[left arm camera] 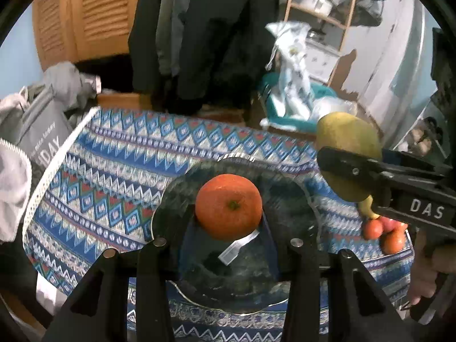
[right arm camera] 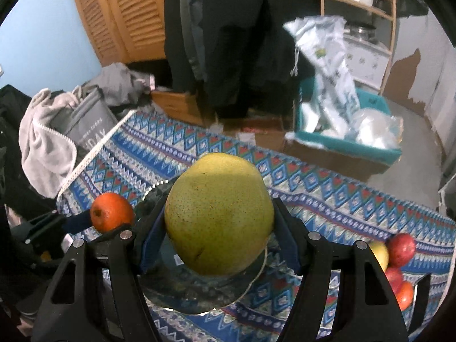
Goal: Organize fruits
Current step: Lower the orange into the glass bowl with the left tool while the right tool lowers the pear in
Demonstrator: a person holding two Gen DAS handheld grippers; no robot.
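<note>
My left gripper (left arm camera: 228, 222) is shut on an orange (left arm camera: 228, 206) and holds it above a dark glass plate (left arm camera: 287, 199) on the patterned cloth. My right gripper (right arm camera: 218, 230) is shut on a large yellow-green pear-like fruit (right arm camera: 218, 213), also above the plate (right arm camera: 199, 293). In the left wrist view the right gripper (left arm camera: 350, 171) with its fruit (left arm camera: 347, 142) is at the right. In the right wrist view the orange (right arm camera: 111, 211) shows at the left. Several small red and yellow fruits (right arm camera: 399, 259) lie on the cloth at the right; they also show in the left wrist view (left arm camera: 384, 233).
A blue patterned cloth (left arm camera: 114, 171) covers the table. Grey clothes and a grey bag (right arm camera: 85, 125) lie at the left edge. A teal box with plastic bags (right arm camera: 342, 122) stands behind the table. Dark coats (right arm camera: 228, 42) hang at the back.
</note>
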